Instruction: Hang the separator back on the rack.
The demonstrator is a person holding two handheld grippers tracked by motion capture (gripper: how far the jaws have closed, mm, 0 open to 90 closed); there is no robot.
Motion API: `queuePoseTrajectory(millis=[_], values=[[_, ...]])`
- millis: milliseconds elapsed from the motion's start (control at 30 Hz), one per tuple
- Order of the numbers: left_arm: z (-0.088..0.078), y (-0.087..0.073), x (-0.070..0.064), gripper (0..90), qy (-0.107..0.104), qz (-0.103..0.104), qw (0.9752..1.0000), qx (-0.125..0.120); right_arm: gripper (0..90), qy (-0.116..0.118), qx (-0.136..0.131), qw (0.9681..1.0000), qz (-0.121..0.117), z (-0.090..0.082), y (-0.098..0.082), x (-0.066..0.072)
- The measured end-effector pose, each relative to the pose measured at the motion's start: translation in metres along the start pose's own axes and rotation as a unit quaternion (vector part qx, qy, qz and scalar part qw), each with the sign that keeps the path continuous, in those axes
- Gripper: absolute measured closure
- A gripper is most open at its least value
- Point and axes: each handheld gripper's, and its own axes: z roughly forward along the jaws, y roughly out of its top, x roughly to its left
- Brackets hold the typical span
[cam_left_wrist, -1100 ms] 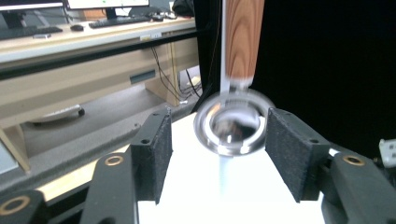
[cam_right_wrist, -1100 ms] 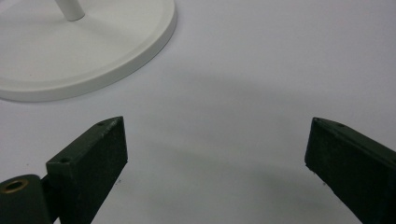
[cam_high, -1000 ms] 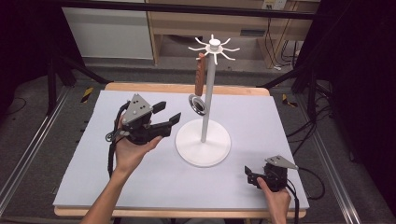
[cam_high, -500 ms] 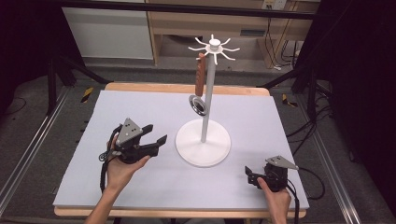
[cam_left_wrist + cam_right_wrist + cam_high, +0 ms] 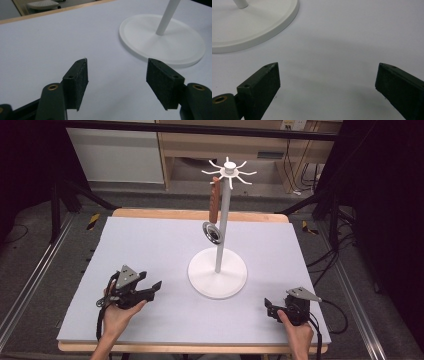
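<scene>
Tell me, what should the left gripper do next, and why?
Probably settle onto the table and rest. The left gripper hangs low near the stand, its jaws just opened with nothing between them, and the utensil already hangs on a hook.

You have a wooden-edged table point(image 5: 200, 215) with a pale grey mat point(image 5: 150, 250); behind it, a wooden shelf unit point(image 5: 260, 145) and floor cables point(image 5: 300, 180).

The high view looks forward and down from above the near edge of the table point(image 5: 150, 240), far off, while each gripper view skims low and close over its surface, and all three share the white stand point(image 5: 218, 272) point(image 5: 162, 40) point(image 5: 249, 25).
</scene>
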Motion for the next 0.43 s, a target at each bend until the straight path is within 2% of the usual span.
queuePoseTrajectory(millis=[67, 100, 233, 300, 433], values=[[0.000, -0.004, 0.004, 33.5, 0.004, -0.002, 1.0000, 0.006, 6.4, -0.003, 0.004, 1.0000, 0.002, 0.000, -0.001, -0.001], [-0.002, -0.009, 0.008, 33.4, 0.017, -0.002, 0.9998, 0.006, 6.4, -0.004, 0.004, 1.0000, 0.003, 0.001, -0.001, -0.002], [-0.004, -0.018, 0.014, 33.1, 0.026, -0.002, 0.9996, 0.012, 6.8, -0.010, 0.012, 0.9999, -0.003, 0.002, -0.002, -0.003], [-0.006, -0.022, 0.018, 32.8, 0.036, -0.006, 0.9992, 0.014, 6.8, -0.012, 0.012, 0.9998, 0.006, 0.001, -0.003, -0.004], [-0.009, -0.028, 0.029, 32.5, 0.054, -0.015, 0.9983, 0.016, 6.8, -0.014, 0.015, 0.9998, 0.002, 0.002, -0.003, -0.005]])
